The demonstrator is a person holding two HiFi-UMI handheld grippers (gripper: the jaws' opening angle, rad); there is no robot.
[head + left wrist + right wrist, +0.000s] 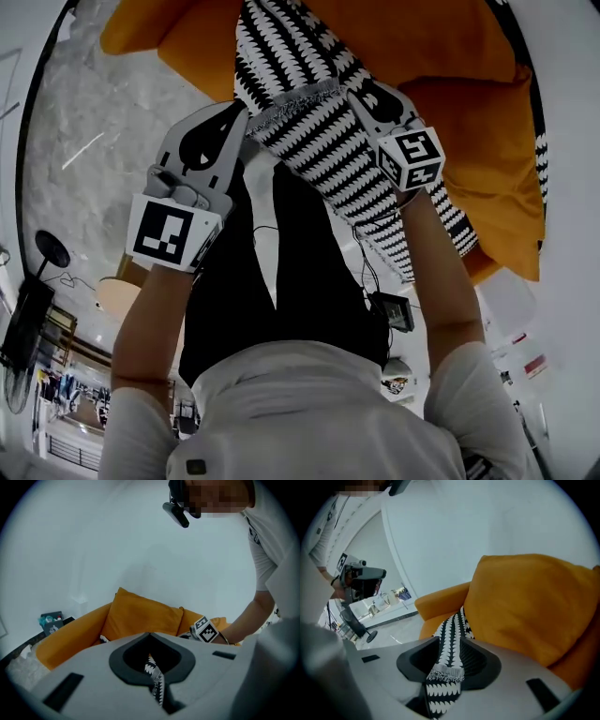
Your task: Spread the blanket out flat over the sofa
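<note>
- We hold a tool in each hand, low over the front of the orange sofa (441, 56), with both tools tipped downward.
- The blanket (309, 84) is black and white in a zigzag pattern. It lies as a long, narrow band across the sofa seat, not spread flat.
- In the head view, one end of the band runs up towards the sofa's back. The other end trails off to our right, over the seat's front edge.
- The blanket's fringed edge (292, 101) stretches between the two tools.
- The left tool (157, 688) has its jaws closed together on a thin fold of the blanket. The cloth stands up out of the slit between them.
- The right tool (443, 677) has its jaws standing wide apart. A wider strip of the blanket, fringe included, lies loose in the gap, and the pads do not press on it.
- From the right gripper view, the blanket runs on ahead of the jaws along the seat, beside a big orange cushion (525, 602).
- From the left gripper view, more cushions line the sofa's back against a white wall (93, 536).
- A grey marbled floor (84, 141) lies to the left of the sofa in the head view.
</note>
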